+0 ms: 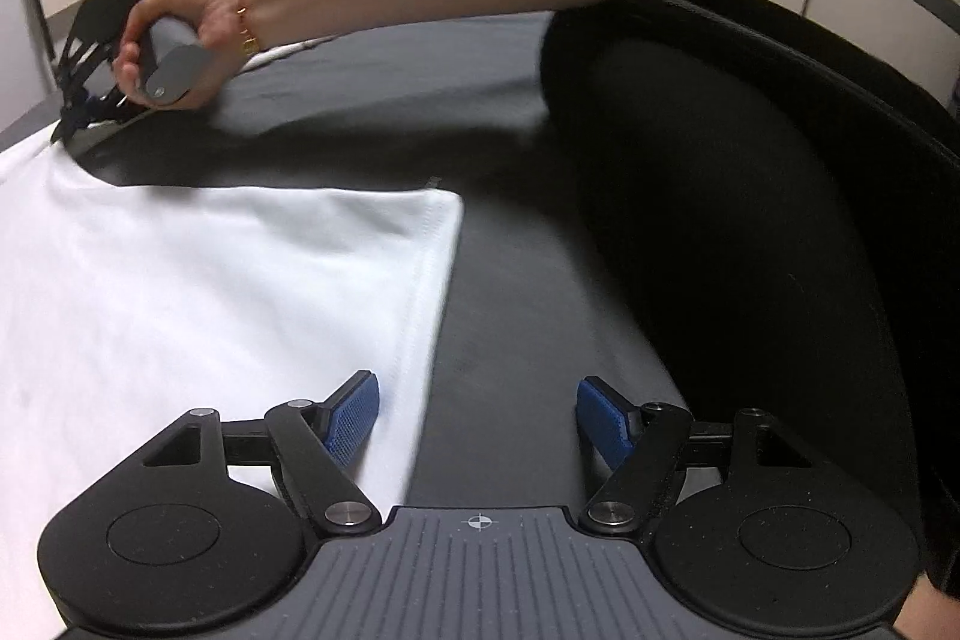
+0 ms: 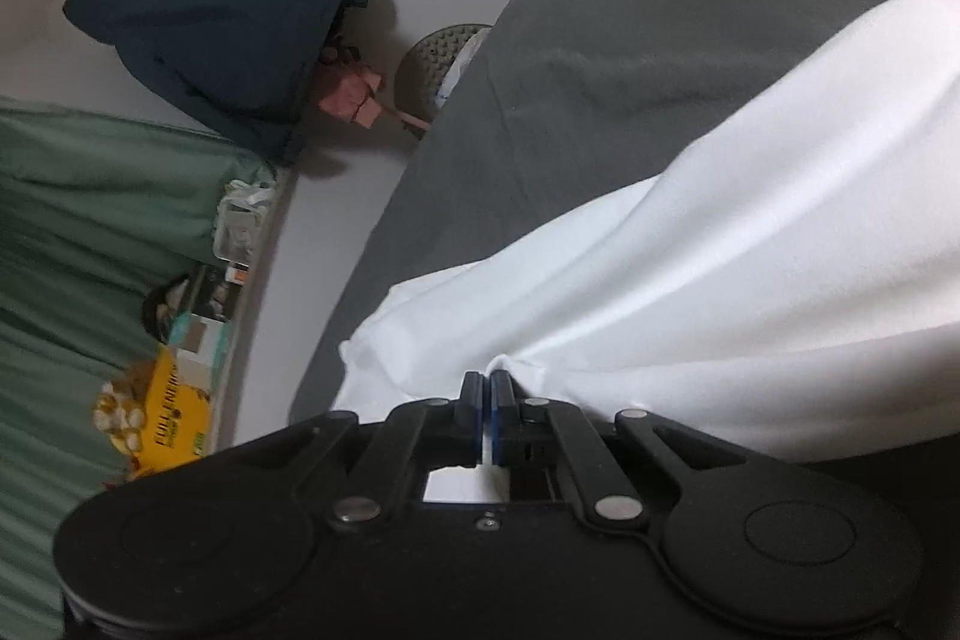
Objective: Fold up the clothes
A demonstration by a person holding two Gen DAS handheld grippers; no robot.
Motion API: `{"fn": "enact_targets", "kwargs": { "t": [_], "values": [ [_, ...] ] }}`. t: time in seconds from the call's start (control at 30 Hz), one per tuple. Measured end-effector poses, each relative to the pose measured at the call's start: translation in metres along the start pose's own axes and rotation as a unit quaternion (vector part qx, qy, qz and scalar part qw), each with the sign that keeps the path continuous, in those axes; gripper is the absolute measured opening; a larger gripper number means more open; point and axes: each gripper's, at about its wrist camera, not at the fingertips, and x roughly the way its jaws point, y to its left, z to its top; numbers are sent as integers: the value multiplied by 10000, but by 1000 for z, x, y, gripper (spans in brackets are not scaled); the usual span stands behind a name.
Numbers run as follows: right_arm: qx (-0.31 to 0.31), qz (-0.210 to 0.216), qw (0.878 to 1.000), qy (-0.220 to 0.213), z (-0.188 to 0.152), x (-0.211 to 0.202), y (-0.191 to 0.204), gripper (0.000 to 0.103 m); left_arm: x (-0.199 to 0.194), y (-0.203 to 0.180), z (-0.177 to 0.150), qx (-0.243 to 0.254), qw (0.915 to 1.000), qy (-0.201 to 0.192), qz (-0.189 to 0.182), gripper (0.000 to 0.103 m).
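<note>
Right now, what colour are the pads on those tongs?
Blue pads, clearest in the left wrist view, where the left tongs stand open.

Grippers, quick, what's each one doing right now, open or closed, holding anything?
Left gripper: open, holding nothing, its fingers straddling the white garment's hemmed edge.
Right gripper: closed, pinching a bunched fold of the white garment.

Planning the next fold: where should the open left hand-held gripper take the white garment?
Grip the stitched hem near its free corner, coming in low from the dark sheet side. That edge lies flat and exposed just ahead of the left hand-held gripper.
</note>
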Motion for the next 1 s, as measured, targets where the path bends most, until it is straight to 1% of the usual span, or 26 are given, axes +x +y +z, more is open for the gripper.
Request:
{"fn": "enact_targets", "kwargs": {
  "t": [0.13,0.2,0.27,0.3,0.33,0.37,0.43,0.5,0.57,0.6,0.63,0.67,0.77,0.8,0.87,0.9,1.0],
  "values": [
    [-34,-62,10000,-23,5,3,2,3,-7,-18,-4,346,9992,112,158,75],
    [35,-64,10000,30,5,3,1,3,-7,-24,0,446,9986,193,222,83],
    [225,-28,9997,105,2,1,-4,4,-9,-31,1,564,9976,235,330,84],
    [351,19,9993,140,1,-3,-7,7,-10,-34,1,588,9972,250,385,86],
    [440,78,9989,175,0,-6,-8,13,-12,-36,1,586,9969,278,448,87],
    [445,145,9987,199,-1,-10,-7,17,-15,-38,1,580,9966,303,503,87],
    [243,161,9994,202,-2,-20,1,32,-20,-38,0,569,9960,337,600,87],
    [-112,-2,9995,308,-3,-28,12,35,-28,-40,-2,619,9943,357,795,87],
    [-545,-323,9960,629,-8,-28,22,35,-36,-37,-6,672,9914,378,1053,87],
    [-733,-395,9931,822,-13,-26,25,35,-37,-32,-6,648,9902,390,1174,87],
    [-874,-381,9907,967,-19,-23,26,35,-38,-26,-5,572,9893,395,1281,87],
    [-924,-355,9901,999,-23,-20,27,35,-43,-23,-6,453,9889,383,1365,87],
    [-715,-293,9923,972,-29,-6,18,35,-58,-16,-10,116,9870,324,1568,87],
    [-574,-219,9936,951,-30,0,13,31,-62,-15,-11,32,9863,297,1625,87],
    [-347,-31,9952,912,-31,10,5,12,-67,-14,-13,-62,9837,260,1776,87],
    [-287,4,9959,863,-31,14,2,5,-68,-13,-15,-90,9826,273,1837,87],
    [-218,60,9982,551,-31,13,-4,5,-76,-10,-23,-119,9811,425,1882,87]
  ]
}}
